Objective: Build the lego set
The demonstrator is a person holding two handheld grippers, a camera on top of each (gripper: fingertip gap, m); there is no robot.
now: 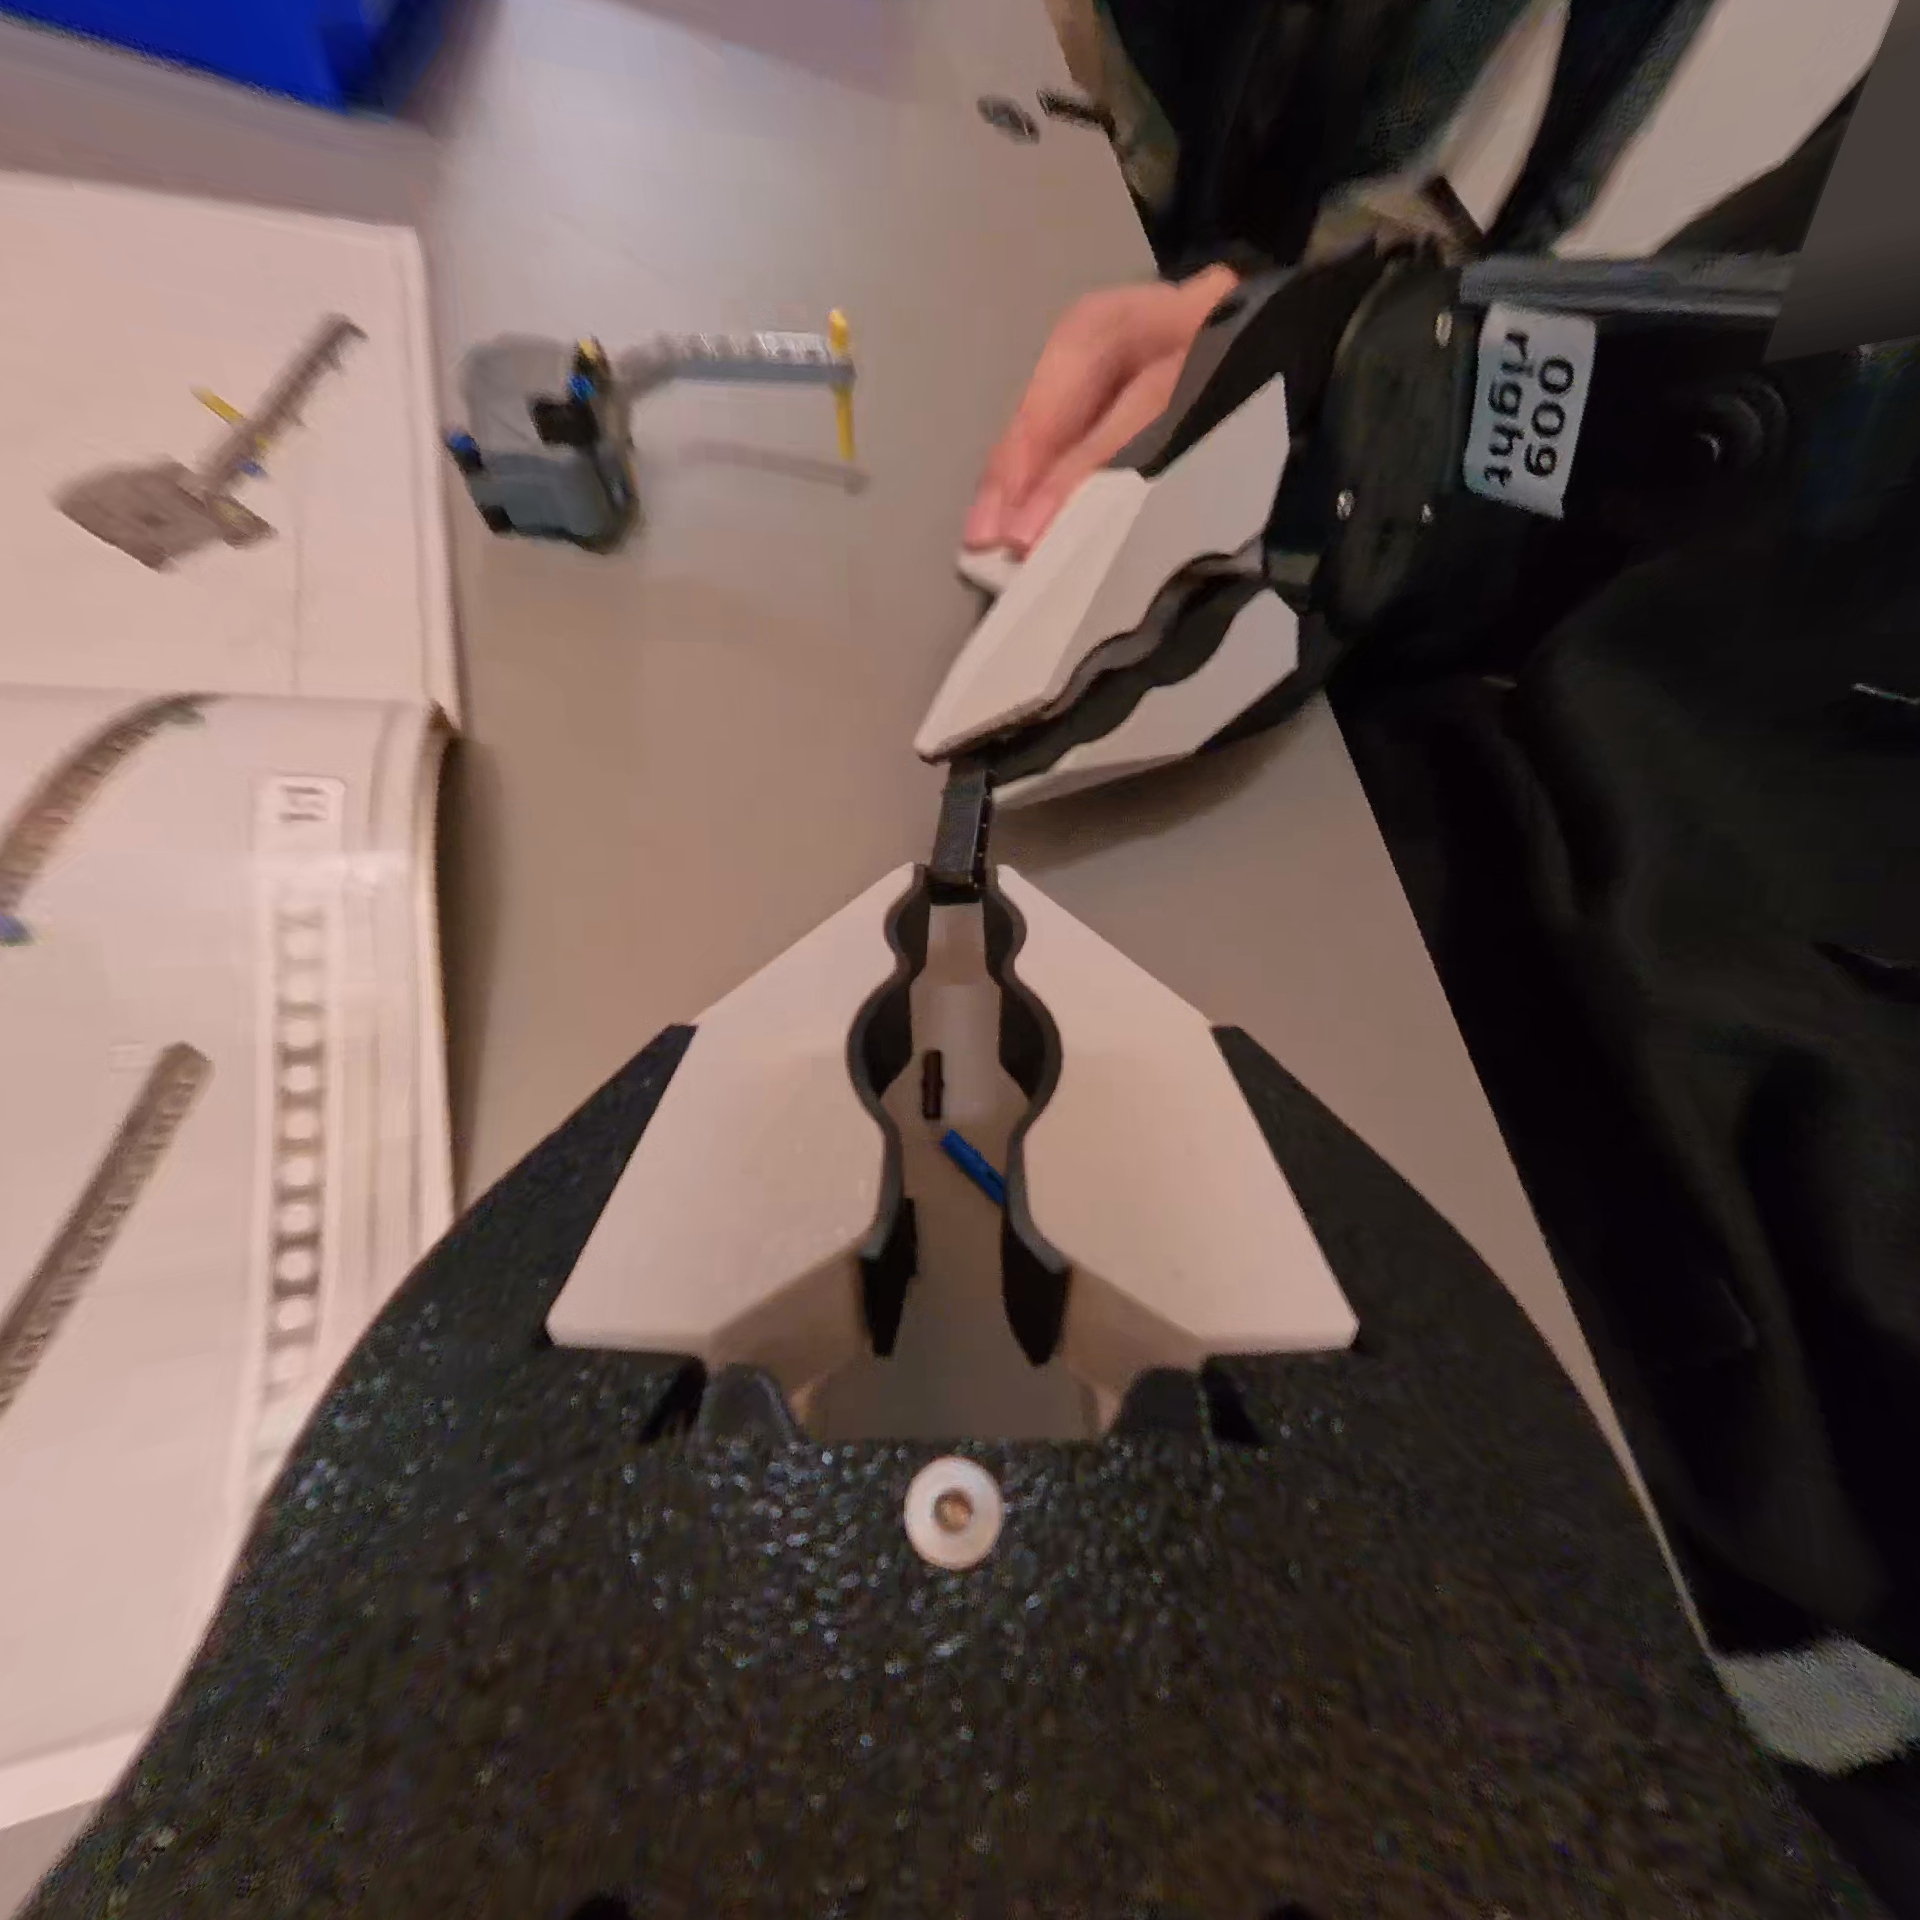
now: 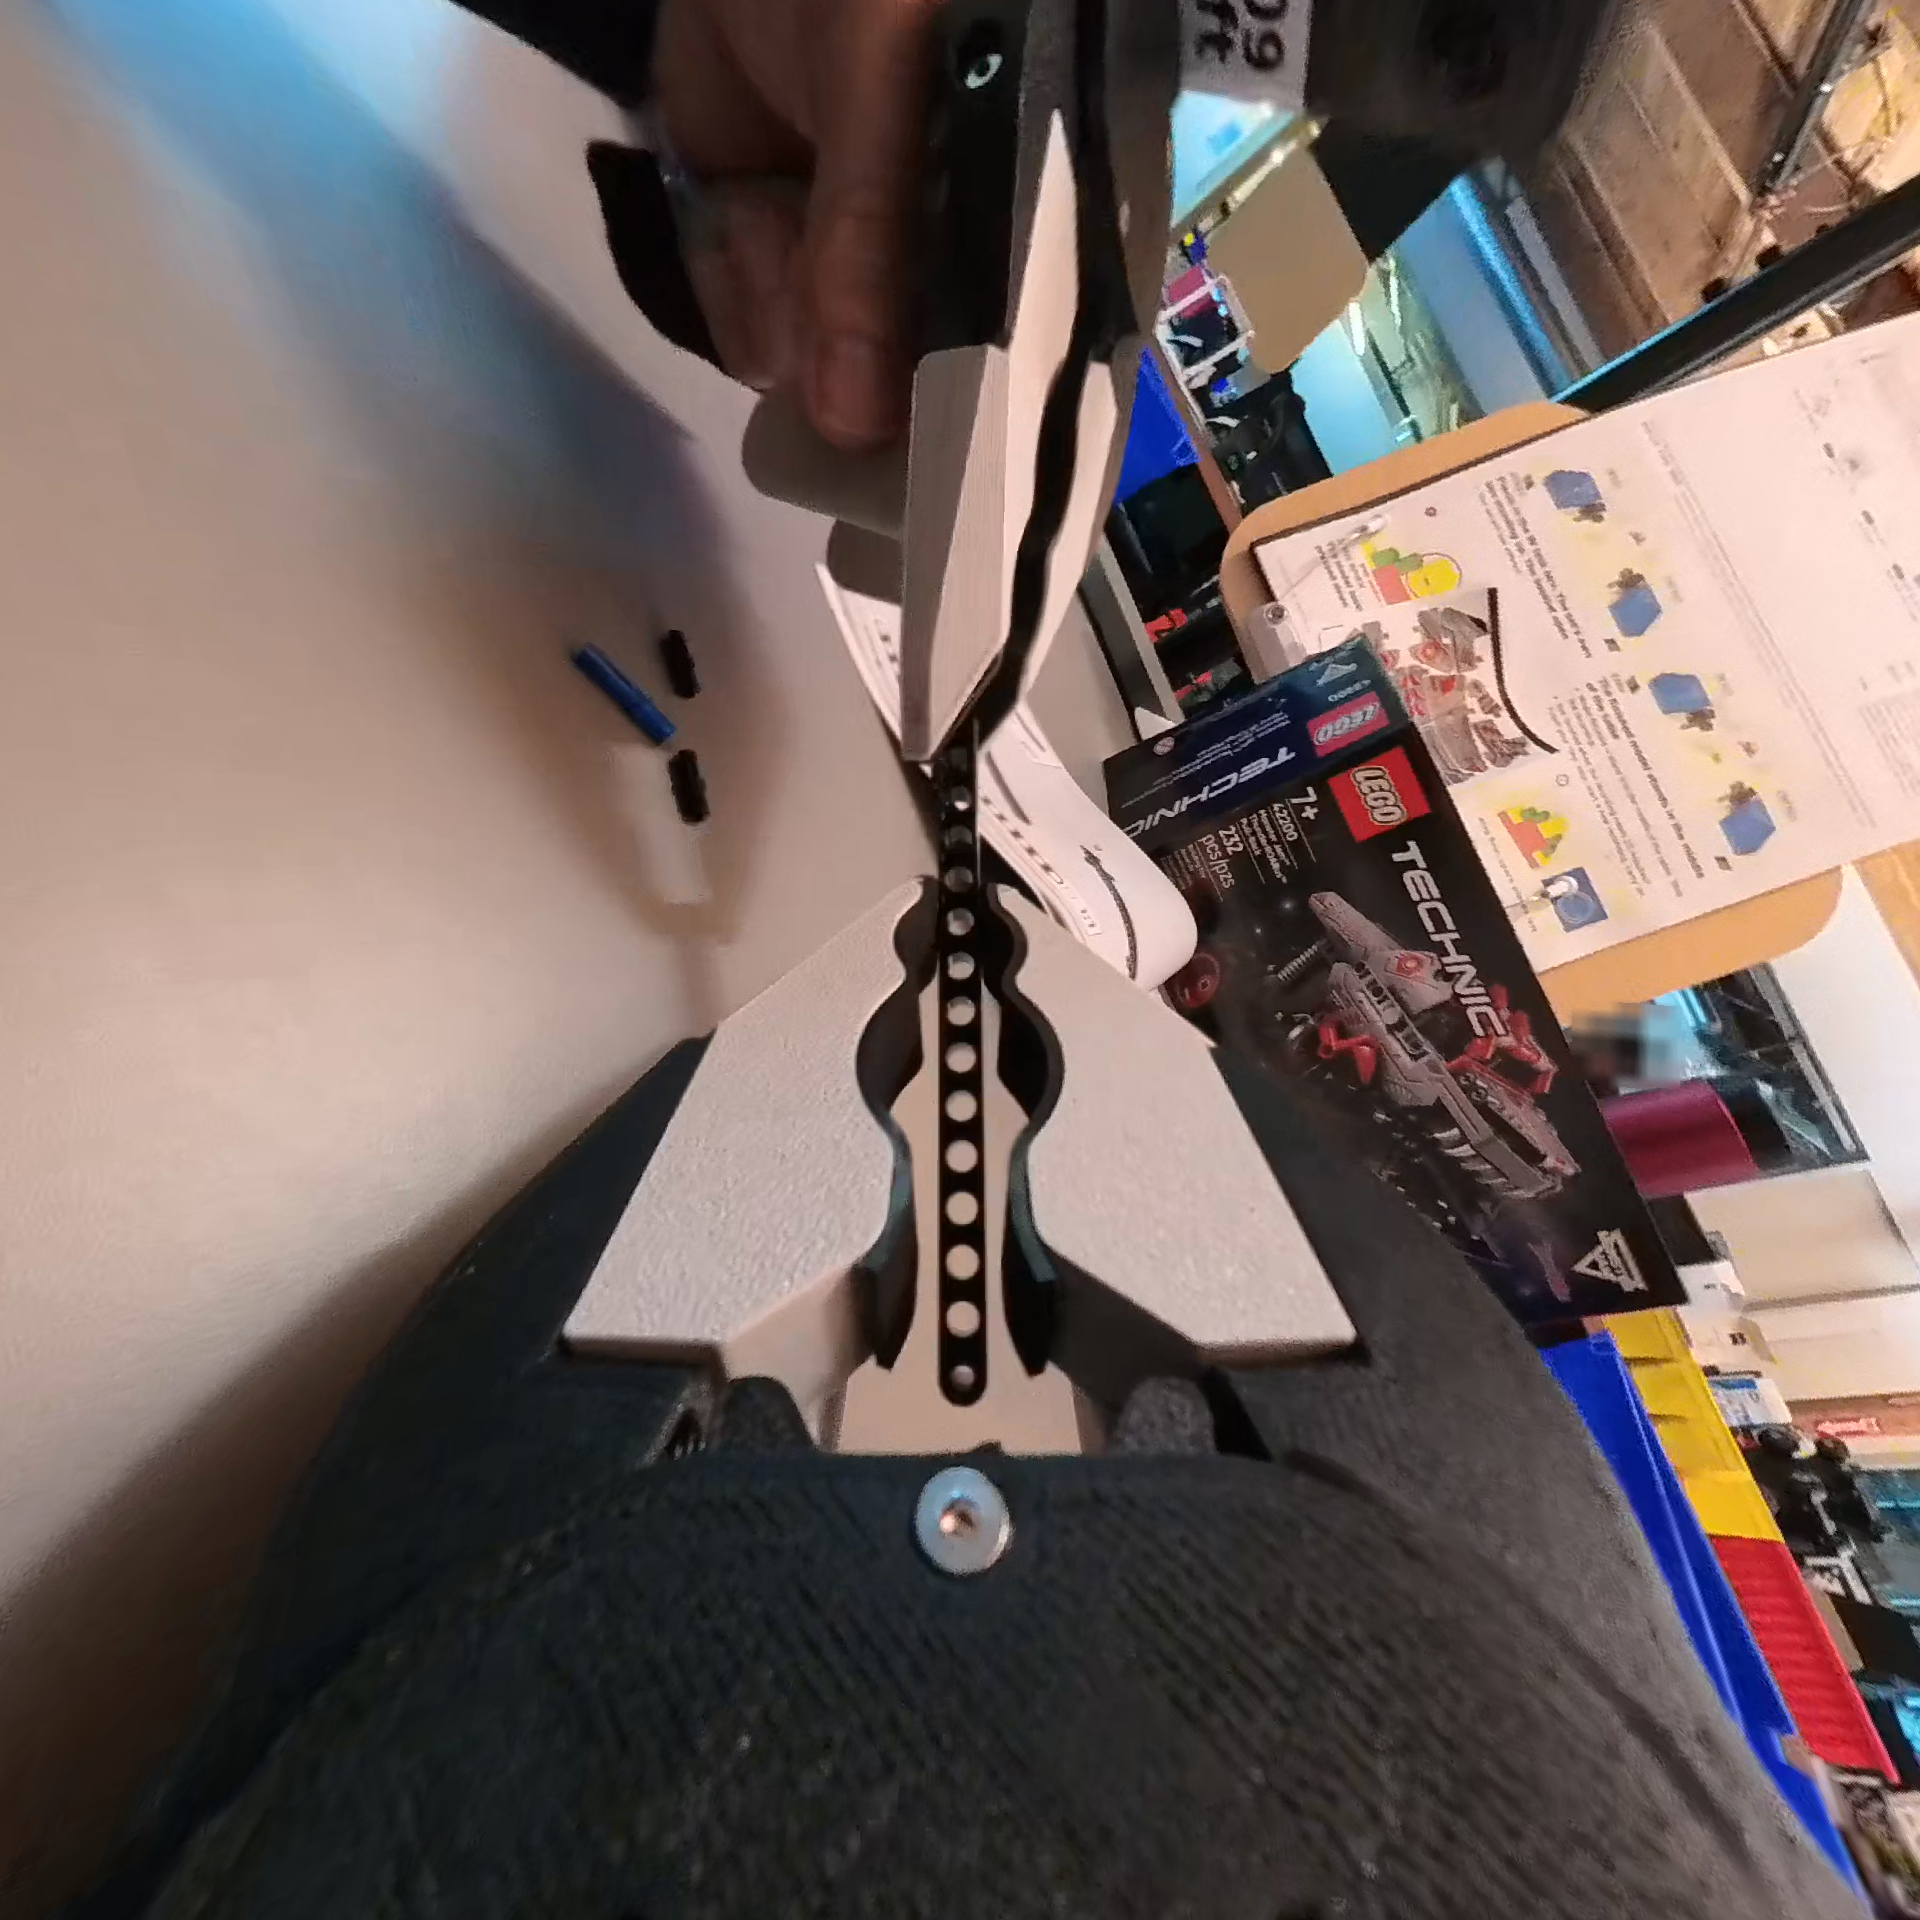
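Observation:
A long black beam with holes [image 2: 961, 1091] runs between the fingers of my right gripper [image 2: 961, 904], which is shut on it. My left gripper [image 2: 951, 743] comes in from above and is shut on the beam's far end. In the left wrist view the beam [image 1: 958, 831] shows end-on as a short black piece, between my left gripper [image 1: 954, 883] and my right gripper [image 1: 961, 753]. Both hold it above the table. A partly built grey model [image 1: 545, 447] with a toothed arm and a yellow axle [image 1: 842, 384] stands on the table beyond.
A blue pin [image 2: 623, 691], two black pins [image 2: 677, 663] and a white piece [image 2: 675, 852] lie on the table. The open instruction booklet [image 1: 208, 727] lies at the left. The set's box [image 2: 1382, 987] and a clipboard with a sheet [image 2: 1662, 644] stand at the right.

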